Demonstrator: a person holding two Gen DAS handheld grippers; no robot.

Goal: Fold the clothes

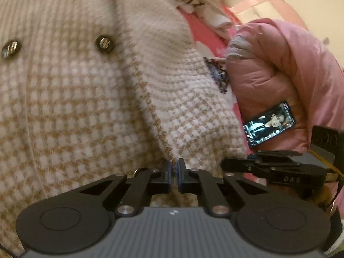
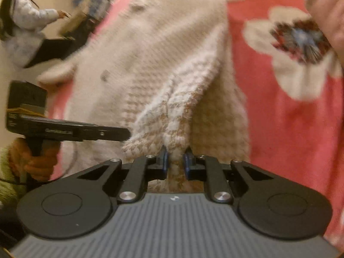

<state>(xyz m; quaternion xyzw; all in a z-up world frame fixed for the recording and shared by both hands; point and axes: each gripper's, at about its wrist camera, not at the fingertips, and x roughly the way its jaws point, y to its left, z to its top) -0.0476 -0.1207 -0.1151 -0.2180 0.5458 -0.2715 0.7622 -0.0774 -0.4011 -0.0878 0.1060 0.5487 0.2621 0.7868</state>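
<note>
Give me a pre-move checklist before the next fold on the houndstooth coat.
1. Left gripper pinching the houndstooth coat edge: ok, shut on fabric.
2. Right gripper holding a bunched fold: ok, fabric between pads.
3. Both grips on the same garment: ok.
4. Phone clear of the coat: ok, resting against the pink puffer jacket.
5. Floral bedspread free for laying down: cannot tell.
</note>
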